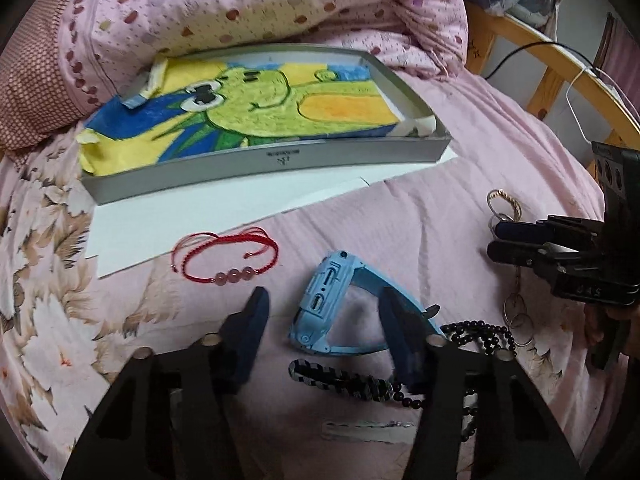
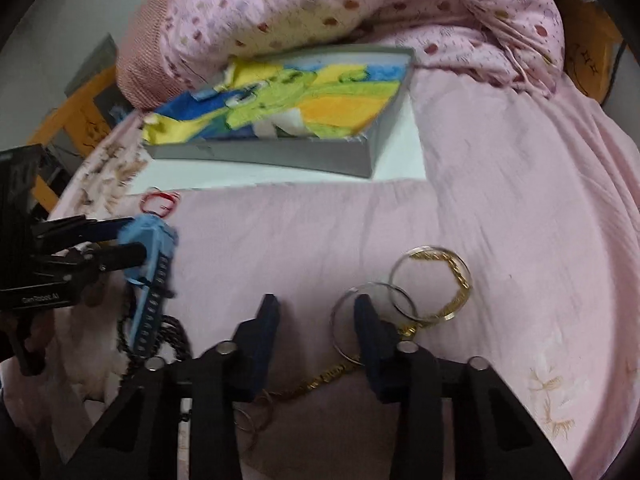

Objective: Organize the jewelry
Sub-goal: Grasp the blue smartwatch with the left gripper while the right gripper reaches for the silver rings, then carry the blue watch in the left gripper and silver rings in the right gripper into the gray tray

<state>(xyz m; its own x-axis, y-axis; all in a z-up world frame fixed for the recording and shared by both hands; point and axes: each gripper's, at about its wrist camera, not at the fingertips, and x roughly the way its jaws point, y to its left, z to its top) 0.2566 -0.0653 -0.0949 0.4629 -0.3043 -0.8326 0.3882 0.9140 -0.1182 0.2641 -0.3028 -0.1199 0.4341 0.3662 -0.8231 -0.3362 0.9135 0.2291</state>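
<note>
A light blue watch (image 1: 320, 304) lies on the pink bedsheet between the fingers of my left gripper (image 1: 323, 293), which stands open. Its right finger overlaps the strap and its left finger is clear of the case. A red string bracelet (image 1: 224, 260) lies just ahead to the left. Black bead strands (image 1: 476, 332) lie under the right finger. My right gripper (image 2: 316, 300) is open over bare sheet. Its right finger covers the edge of a silver ring (image 2: 344, 320) on a gold chain (image 2: 456, 280). The right wrist view also shows the left gripper (image 2: 134, 237) around the watch (image 2: 154, 240).
A shallow grey box (image 1: 280, 156) lined with a frog-print towel sits on a white sheet (image 1: 200, 216) further up the bed. A rolled pink quilt (image 1: 280, 0) lies behind it. The wooden bed frame (image 1: 560, 64) with a wire hanger runs along the right.
</note>
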